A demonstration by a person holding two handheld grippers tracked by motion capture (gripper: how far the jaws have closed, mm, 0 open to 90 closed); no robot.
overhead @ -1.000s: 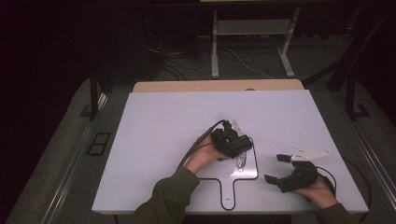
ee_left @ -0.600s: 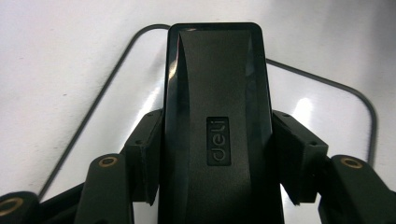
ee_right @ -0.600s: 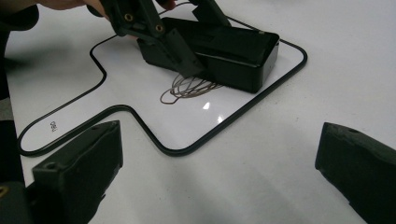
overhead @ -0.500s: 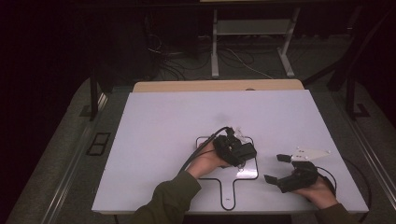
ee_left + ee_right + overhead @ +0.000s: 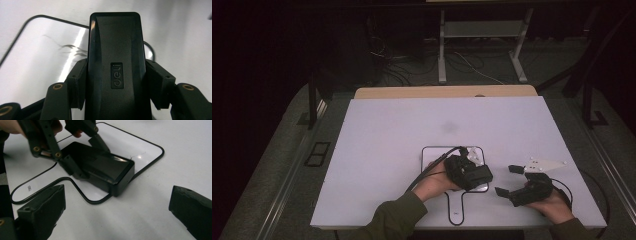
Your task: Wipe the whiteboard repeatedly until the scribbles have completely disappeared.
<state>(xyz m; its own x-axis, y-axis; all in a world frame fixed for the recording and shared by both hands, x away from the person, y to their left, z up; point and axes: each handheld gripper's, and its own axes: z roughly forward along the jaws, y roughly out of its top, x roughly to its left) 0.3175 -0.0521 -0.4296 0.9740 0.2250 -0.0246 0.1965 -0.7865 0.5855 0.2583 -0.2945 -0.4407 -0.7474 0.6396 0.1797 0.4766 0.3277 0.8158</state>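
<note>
Right now the left gripper is clamped across a black "deli" eraser block, wiping a small whiteboard w/ handle, lying on the table. Block rests on the board's right half, long axis running fwd-right toward the board's rim. Right gripper hovers nearby, jaws apart, empty. Next: prob. keep block flat, sweep over the scribbles.

Left hand-held gripper dragged eraser down whiteboard.
</note>
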